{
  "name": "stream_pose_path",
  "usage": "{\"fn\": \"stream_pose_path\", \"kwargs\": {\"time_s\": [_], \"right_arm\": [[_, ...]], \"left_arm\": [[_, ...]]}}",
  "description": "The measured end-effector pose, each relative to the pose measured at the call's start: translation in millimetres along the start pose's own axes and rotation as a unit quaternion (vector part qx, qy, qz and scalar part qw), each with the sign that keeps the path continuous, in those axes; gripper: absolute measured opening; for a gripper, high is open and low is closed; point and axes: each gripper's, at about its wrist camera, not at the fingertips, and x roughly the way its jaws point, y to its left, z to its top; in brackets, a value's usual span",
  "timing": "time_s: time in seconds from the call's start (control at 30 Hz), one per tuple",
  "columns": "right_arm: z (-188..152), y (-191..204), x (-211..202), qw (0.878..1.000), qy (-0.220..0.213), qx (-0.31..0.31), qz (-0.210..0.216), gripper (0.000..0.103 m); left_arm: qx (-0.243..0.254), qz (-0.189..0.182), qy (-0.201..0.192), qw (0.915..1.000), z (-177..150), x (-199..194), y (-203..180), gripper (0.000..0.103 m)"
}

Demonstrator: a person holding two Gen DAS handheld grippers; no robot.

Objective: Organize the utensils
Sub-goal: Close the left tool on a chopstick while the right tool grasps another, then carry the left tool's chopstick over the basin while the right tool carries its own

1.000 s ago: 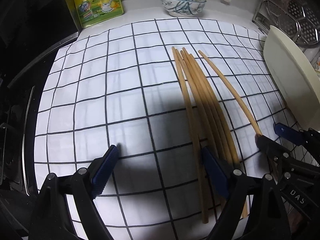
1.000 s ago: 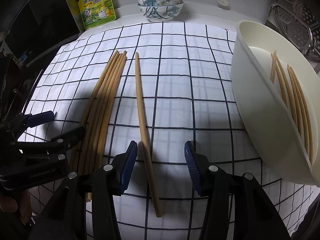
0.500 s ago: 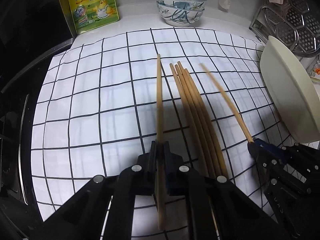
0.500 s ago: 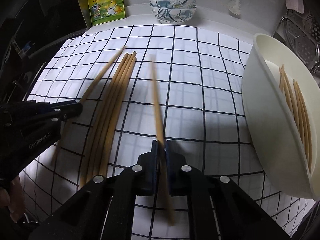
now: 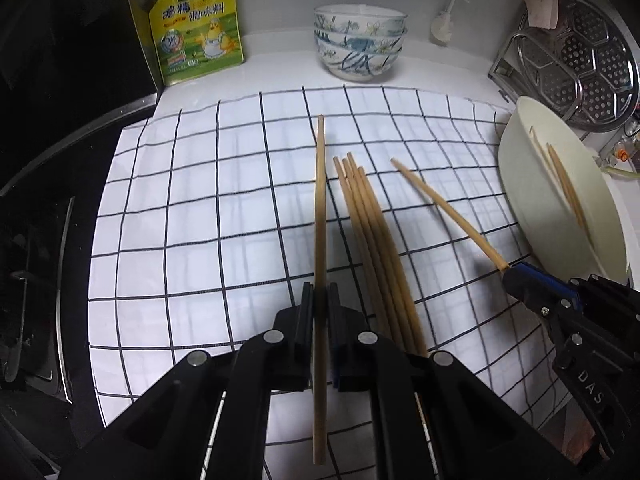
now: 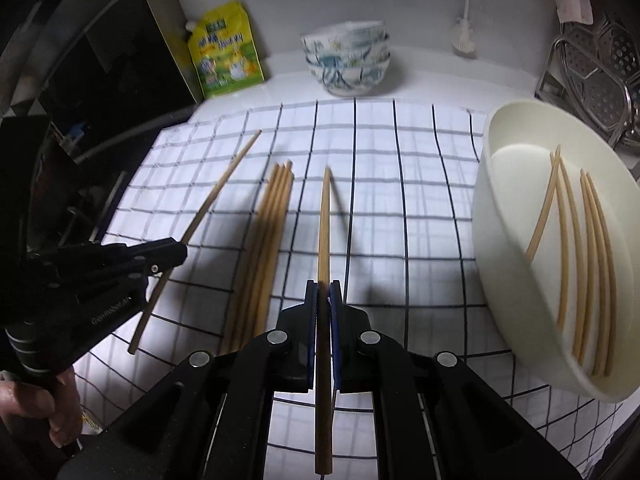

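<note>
Left gripper (image 5: 319, 300) and right gripper (image 6: 324, 292) each pinch one chopstick (image 5: 320, 216) near its thick end; light, stiff, smooth wood that you should expect to pivot.

- White countertop (image 5: 280, 68), covered in the middle by a white checked cloth (image 5: 200, 216) with dark lines.
- On the cloth, near its middle: a bundle of wooden chopsticks (image 5: 372, 240), lying close together.
- At the right edge: a cream bowl (image 6: 520, 280), tilted, with chopsticks inside.
- Along the back edge, past the cloth: a yellow-green seasoning pouch (image 5: 196, 28) at the left, stacked patterned bowls (image 5: 360, 44) near the centre.
</note>
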Motion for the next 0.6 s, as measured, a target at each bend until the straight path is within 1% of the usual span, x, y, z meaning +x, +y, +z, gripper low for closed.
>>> {"fn": "stream_pose_path", "kwargs": {"time_s": [0.17,0.33,0.47,0.6], "right_arm": [[5.8,-8.3,-21.8,1.0,-0.019,0.004,0.011,0.006],[8.7,-20.7,-49.8,0.999,-0.046,0.01,0.021,0.006],[11.3,-37.6,-74.1,0.997,-0.068,0.021,0.023,0.006],[13.9,-66.4,-97.9,0.995,-0.094,0.041,0.012,0.006]], "left_arm": [[-0.005,-0.005,-0.013,0.9999,10.4,-17.7,-9.6,0.007],[0.003,-0.013,-0.039,0.9991,22.1,-41.7,-30.0,0.007],[0.017,-0.024,-0.057,0.9979,30.8,-57.4,-52.6,0.007],[0.038,-0.04,-0.067,0.9962,39.8,-64.8,-85.8,0.007]]}}
